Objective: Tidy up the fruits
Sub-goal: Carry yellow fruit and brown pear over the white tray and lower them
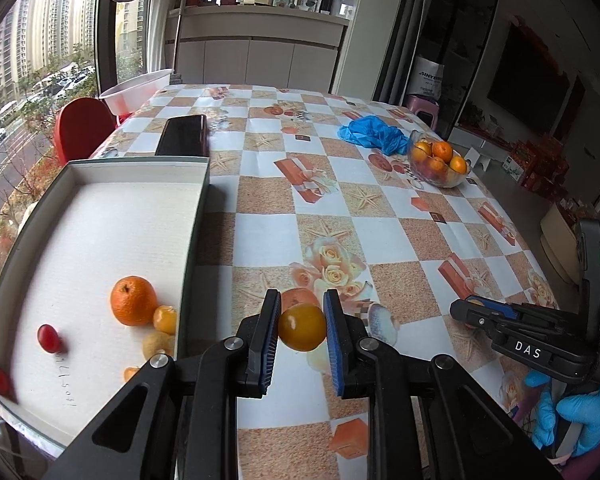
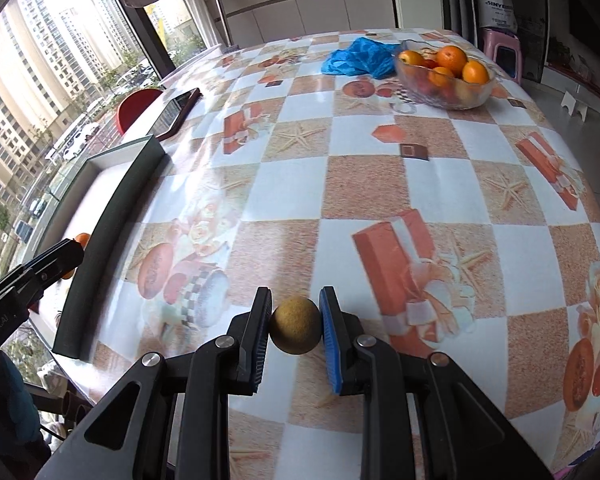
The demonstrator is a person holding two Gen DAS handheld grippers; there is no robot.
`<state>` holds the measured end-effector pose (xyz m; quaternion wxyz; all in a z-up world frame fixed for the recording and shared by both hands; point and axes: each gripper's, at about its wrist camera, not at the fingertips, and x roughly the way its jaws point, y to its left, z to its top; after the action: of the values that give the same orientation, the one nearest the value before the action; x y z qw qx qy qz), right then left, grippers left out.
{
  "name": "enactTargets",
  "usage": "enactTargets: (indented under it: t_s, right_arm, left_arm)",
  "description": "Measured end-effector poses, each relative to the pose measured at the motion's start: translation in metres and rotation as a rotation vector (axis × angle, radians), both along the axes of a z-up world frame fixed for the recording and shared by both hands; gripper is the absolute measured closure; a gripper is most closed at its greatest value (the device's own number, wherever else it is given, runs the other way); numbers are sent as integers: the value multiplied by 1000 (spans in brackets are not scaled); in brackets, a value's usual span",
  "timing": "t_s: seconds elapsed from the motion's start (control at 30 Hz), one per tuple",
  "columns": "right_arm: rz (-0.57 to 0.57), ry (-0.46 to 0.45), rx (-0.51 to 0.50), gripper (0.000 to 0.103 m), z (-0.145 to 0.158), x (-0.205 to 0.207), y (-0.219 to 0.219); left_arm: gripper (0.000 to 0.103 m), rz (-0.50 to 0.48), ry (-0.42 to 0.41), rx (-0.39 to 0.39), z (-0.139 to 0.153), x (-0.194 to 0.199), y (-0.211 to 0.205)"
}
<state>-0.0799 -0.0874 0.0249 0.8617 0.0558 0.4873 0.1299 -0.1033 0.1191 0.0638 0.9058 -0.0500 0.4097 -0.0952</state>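
My left fingers [image 1: 302, 330] pinched a yellow fruit [image 1: 302, 327] above the tabletop [image 1: 268, 196], just right of the tray [image 1: 100, 220]. My right fingers [image 2: 296, 326] clamped a tan fruit [image 2: 295, 325]. In the tray at 9 o'clock lay an orange [image 1: 133, 301], small fruits and two red ones [image 1: 49, 337]. The bowl [image 1: 440, 160] of oranges sat at 1 o'clock beside blue gloves [image 1: 374, 135].
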Motion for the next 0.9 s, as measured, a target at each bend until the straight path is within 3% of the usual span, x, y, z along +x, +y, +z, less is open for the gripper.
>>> enactTargets:
  t_s: [0.57,0.73,0.83,0.87,0.9]
  right_arm:
    - [315,-4,17,76,28,33,173]
    - [392,50,26,76,19,45,213]
    - [413,66,0,68,12,48,225]
    - [415,67,3,64,12,49,226]
    - [412,65,4,57,14,49,225]
  left_arm:
    - [80,245,23,75,2,6,124]
    - [80,290,101,110,-17,21,141]
    - [78,297,136,104,-27,25,147]
    - [73,301,137,103,-29,25,148]
    - [45,304,133,99,-30,23,149]
